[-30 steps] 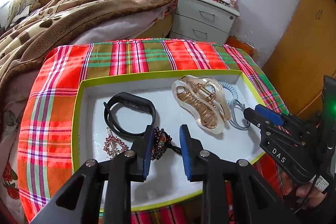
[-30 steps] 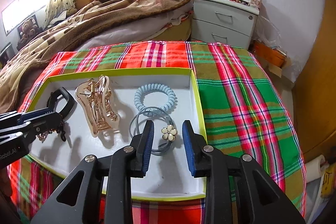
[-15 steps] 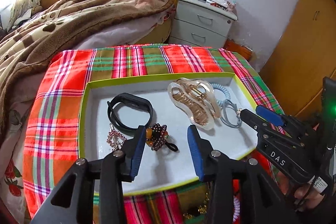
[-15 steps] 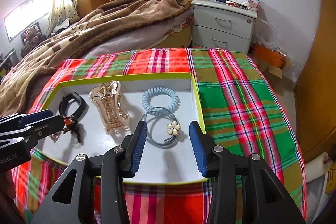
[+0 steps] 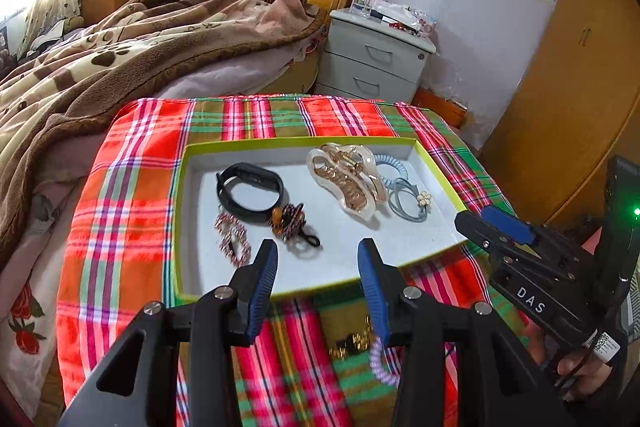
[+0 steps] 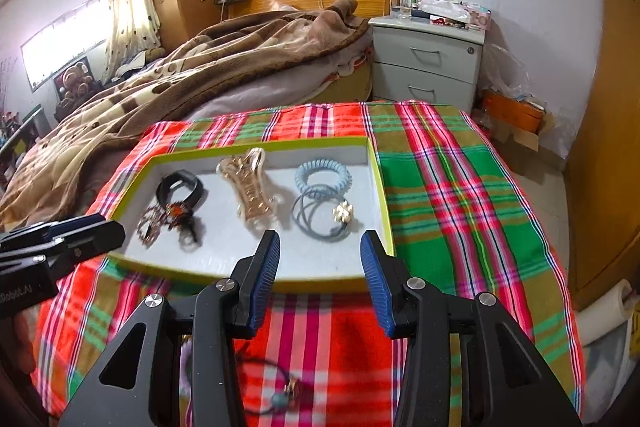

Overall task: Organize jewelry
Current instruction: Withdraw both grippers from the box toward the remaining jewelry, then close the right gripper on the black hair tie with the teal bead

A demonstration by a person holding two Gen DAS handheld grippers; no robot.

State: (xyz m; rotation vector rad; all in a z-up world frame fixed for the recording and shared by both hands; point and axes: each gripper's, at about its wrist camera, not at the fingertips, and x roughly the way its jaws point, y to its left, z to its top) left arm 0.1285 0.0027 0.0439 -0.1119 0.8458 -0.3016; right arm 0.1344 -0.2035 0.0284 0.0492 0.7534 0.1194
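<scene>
both grippers hang apart and empty over the near edge of the tabletop [image 6: 460, 187], the left gripper [image 5: 316, 279] and right gripper [image 6: 316, 267] each with fingers spread. the tray [image 5: 182, 227] at mid-frame already holds a black band [image 5: 250, 193], bead bracelet [image 5: 290, 221], claw clip [image 5: 346, 183] and hair ties [image 6: 320, 205]. still loose on the cloth at the bottom of the frames: a lilac coil tie [image 5: 378, 363] and a pendant cord [image 6: 280, 393]. they are thin, flat and partly hidden under the fingers, so a pinch may catch the cloth or slip off.

Tray [image 5: 436, 163] on tablecloth [image 5: 132, 195], hair claw [image 5: 344, 179] inside, bed [image 5: 120, 39] behind
</scene>
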